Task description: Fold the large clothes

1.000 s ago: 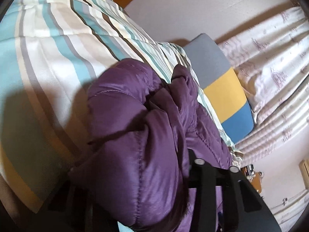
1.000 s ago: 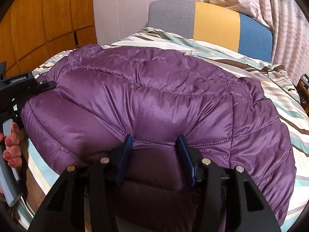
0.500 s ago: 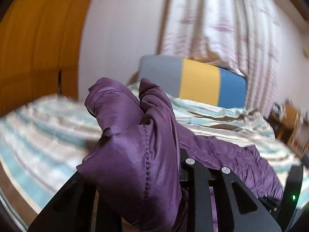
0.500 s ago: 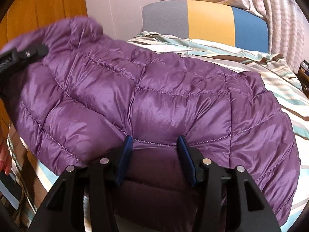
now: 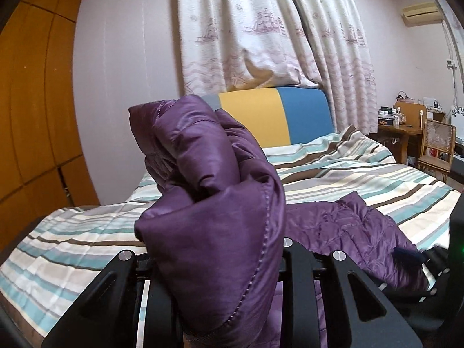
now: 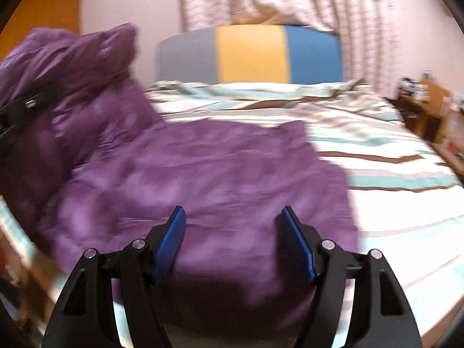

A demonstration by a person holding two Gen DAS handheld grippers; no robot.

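Your left gripper (image 5: 214, 264) is closed on a bunched fold of the purple quilted jacket (image 5: 208, 208); its jaws have closed further within the last second, and the fabric fills the space between them and hides the pads. The gathered cloth rises in a thick wad straight ahead of the jaws and spills over the left finger. To the right of these jaws the rest of the jacket trails down onto the striped bedspread (image 5: 377, 179).

Your right gripper (image 6: 233, 240) stands with its jaws wide apart; they have just been opening. The blue pads (image 6: 171, 240) press on nothing. The jacket (image 6: 203, 174) lies flat on the bedspread (image 6: 391, 156) below and ahead of these jaws, showing in the gap between the pads. To the left of the jaws the jacket climbs into a raised mass, where a black part of your other gripper crosses it at the frame edge. This view is blurred.

Beyond both pairs of jaws stands a headboard (image 5: 275, 119) in grey, yellow and blue, with patterned curtains (image 5: 261, 29) behind it.
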